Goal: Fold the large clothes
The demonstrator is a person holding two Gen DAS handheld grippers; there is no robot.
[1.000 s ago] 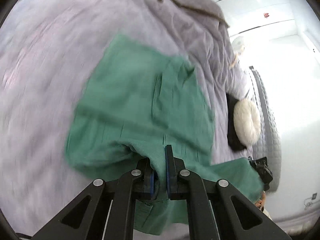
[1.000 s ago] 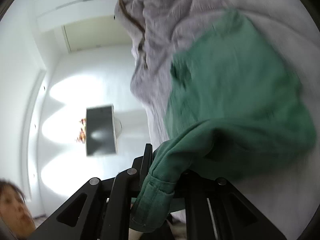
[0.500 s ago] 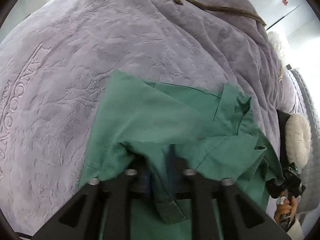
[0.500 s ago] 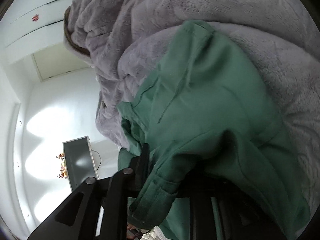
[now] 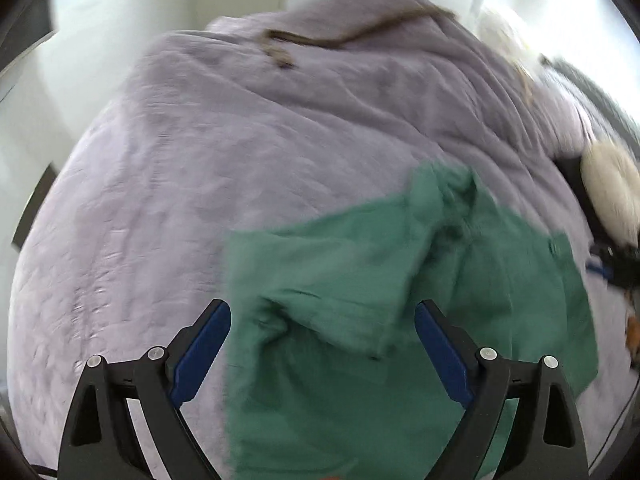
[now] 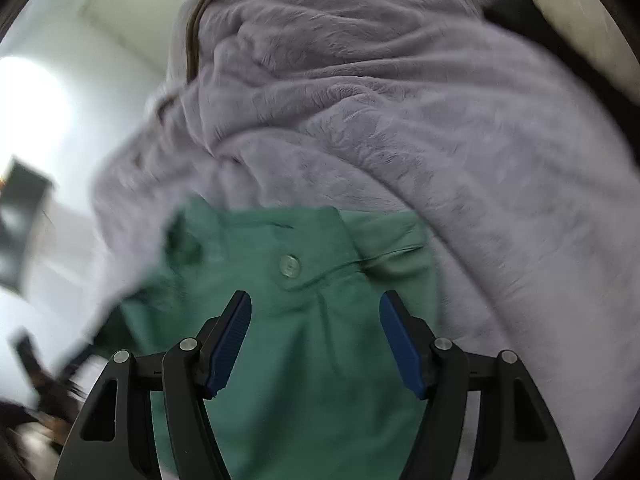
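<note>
Looking down along my left hand-held gripper (image 5: 322, 314), I see its blue pads spread wide, having just opened, with nothing pinched between them; a folded flap of the green shirt (image 5: 400, 300) lies on the bed below the gap. The shirt rests on the lilac blanket (image 5: 200, 168) toward the near edge of the bed, rumpled, its collar end bunched toward the far side. A cream round cushion (image 5: 612, 196) sits at the right edge of the bed, well apart from the shirt.

My right hand-held gripper (image 6: 315, 314) has also just opened and stands fairly wide, empty, above the same shirt (image 6: 312, 360). A pale button (image 6: 289, 266) on a buttoned flap shows just beyond the pads. The blanket (image 6: 420, 128) rises in thick folds behind the shirt. Both views are blurred.
</note>
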